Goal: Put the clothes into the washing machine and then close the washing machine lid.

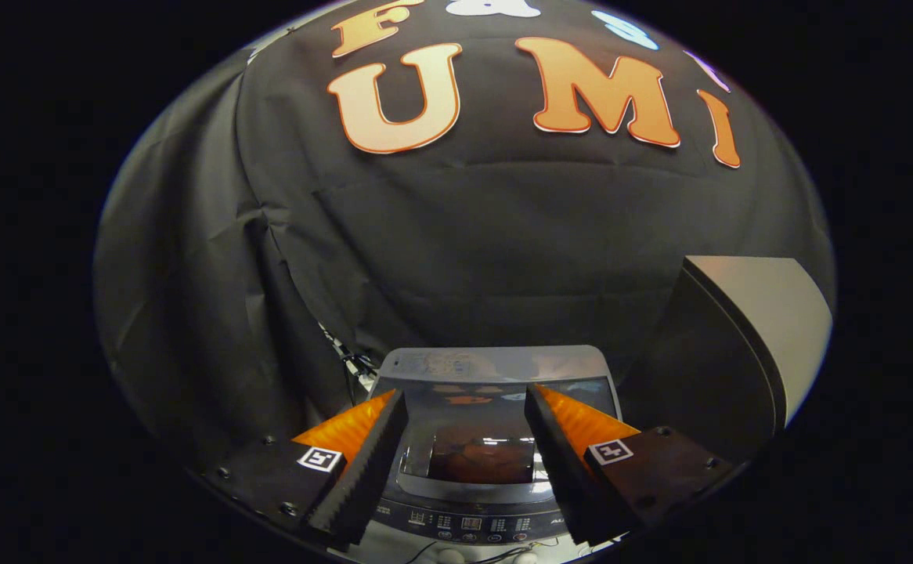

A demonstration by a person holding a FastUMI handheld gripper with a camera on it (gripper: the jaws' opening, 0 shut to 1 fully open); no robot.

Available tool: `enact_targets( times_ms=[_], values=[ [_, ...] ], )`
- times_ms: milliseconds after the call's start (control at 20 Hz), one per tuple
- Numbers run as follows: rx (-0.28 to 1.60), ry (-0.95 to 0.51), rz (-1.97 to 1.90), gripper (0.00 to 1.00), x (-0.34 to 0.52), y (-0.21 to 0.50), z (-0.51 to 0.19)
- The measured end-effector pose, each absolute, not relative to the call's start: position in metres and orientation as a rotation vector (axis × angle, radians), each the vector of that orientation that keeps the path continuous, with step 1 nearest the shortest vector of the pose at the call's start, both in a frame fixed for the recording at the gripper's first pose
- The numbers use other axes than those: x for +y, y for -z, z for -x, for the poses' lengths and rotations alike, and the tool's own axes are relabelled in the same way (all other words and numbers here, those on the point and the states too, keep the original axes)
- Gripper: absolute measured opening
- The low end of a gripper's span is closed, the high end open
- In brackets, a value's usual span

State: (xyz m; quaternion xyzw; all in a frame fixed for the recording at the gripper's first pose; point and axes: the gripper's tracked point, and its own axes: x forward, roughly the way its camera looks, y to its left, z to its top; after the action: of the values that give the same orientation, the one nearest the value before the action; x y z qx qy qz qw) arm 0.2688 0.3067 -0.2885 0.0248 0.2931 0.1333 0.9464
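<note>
The gripper [464, 411] has its two fingers spread apart with nothing held between them; the gap frames the top of the washing machine [496, 368], which stands below and just ahead of the fingertips. Between the fingers lies the glass lid [481, 454], which appears to rest flat and closed over the tub, its surface throwing back reflections of the booth. Nearer than the lid runs the control panel [468, 523] with its rows of buttons; beyond the lid is the raised rear deck of the machine. To the left of the machine, against the booth wall, hangs a bundle of cables [351, 362]. To the right stands a large dark cabinet with a pale top [746, 329]. No clothes can be made out. Judged from the task, garments will be light, limp and prone to trailing, so they should be pinched at a bunched fold near the middle. The lid is rigid, smooth and likely slippery and breakable; it is best taken at its near edge, where a recess seems to lie, and lowered gently.
</note>
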Motion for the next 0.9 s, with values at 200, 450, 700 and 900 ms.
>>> enact_targets(
  times_ms=[200,450,700,900],
  values=[
    [0.54,-0.28,-0.064,0.98,0.296,0.258,-0.263],
    [0.437,-0.295,-0.068,0.98,0.273,0.194,-0.249],
    [0.332,-0.289,-0.113,0.98,0.233,0.131,-0.233],
    [0.254,-0.249,-0.103,0.98,0.184,0.085,-0.219]
  ],
)
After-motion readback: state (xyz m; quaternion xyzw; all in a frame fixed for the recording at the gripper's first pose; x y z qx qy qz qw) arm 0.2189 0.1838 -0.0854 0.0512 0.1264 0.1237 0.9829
